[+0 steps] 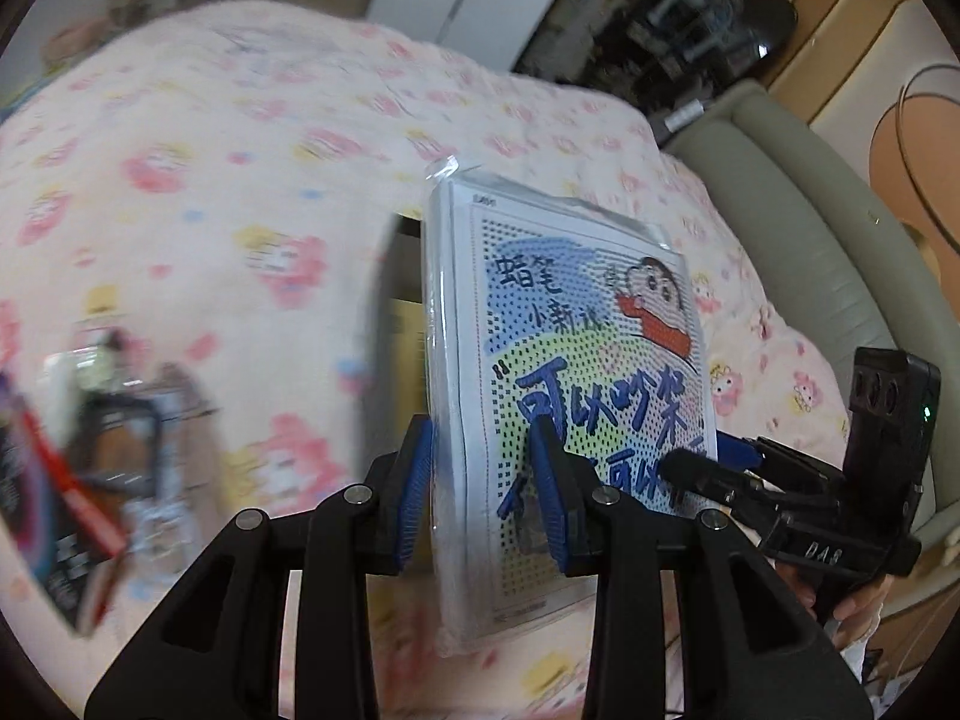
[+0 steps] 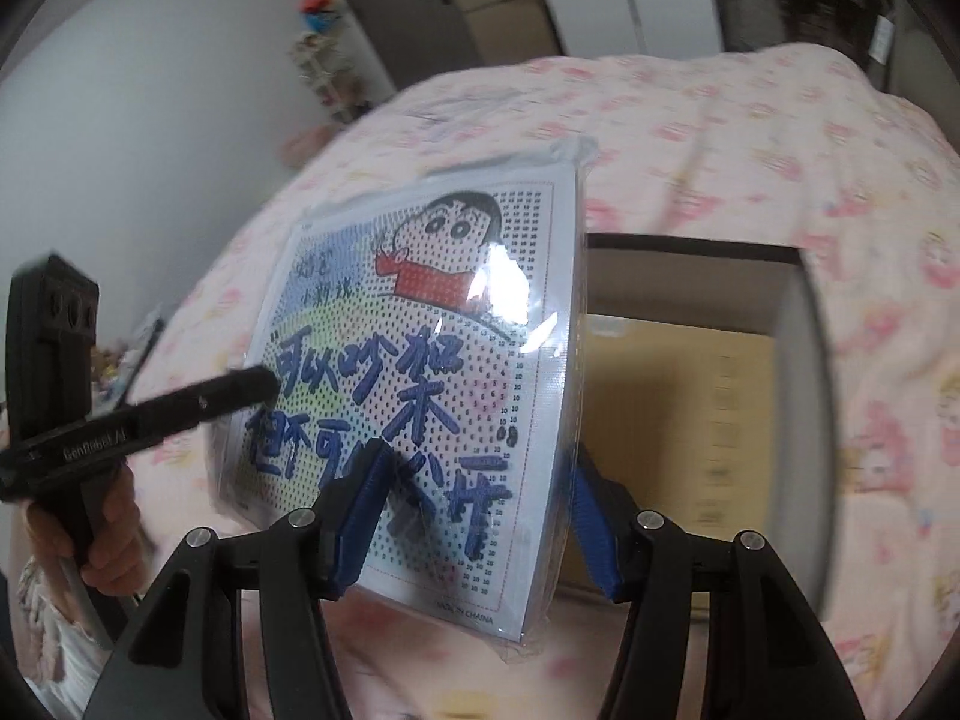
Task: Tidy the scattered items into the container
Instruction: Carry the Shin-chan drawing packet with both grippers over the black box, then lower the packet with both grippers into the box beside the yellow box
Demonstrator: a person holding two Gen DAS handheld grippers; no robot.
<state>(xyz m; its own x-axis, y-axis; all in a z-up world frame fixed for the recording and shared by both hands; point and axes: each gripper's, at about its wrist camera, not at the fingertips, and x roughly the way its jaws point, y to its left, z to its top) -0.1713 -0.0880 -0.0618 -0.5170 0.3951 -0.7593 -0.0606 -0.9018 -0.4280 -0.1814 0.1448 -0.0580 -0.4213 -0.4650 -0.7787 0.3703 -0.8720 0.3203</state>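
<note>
Holding a flat plastic-wrapped cartoon kit (image 1: 564,360) up off the bed (image 1: 210,180), I have both tools on it at once. My left tool (image 1: 486,492) is clamped across the pack's lower edge, one blue pad on the printed front and the other behind it. My right tool (image 2: 474,516) straddles the same pack: in the right wrist view its left pad lies against the printed face, while the right pad sits just beside the pack's far edge, and I cannot tell whether that one presses on it. In that view the pack stands nearly upright, its clear wrapper glinting, with the cartoon figure at the top and blue lettering below.

Just behind the pack, resting on the pink patterned bedspread, is the open cardboard box (image 2: 690,396). Its flaps stand up around a brown bottom; the part of the inside I can see holds nothing, though the pack hides the left part. The pack hangs in the air beside the box's near left side, not in it.

Off to the left in the left wrist view, a few blurred packets (image 1: 78,468) lie on the bedspread.
</note>
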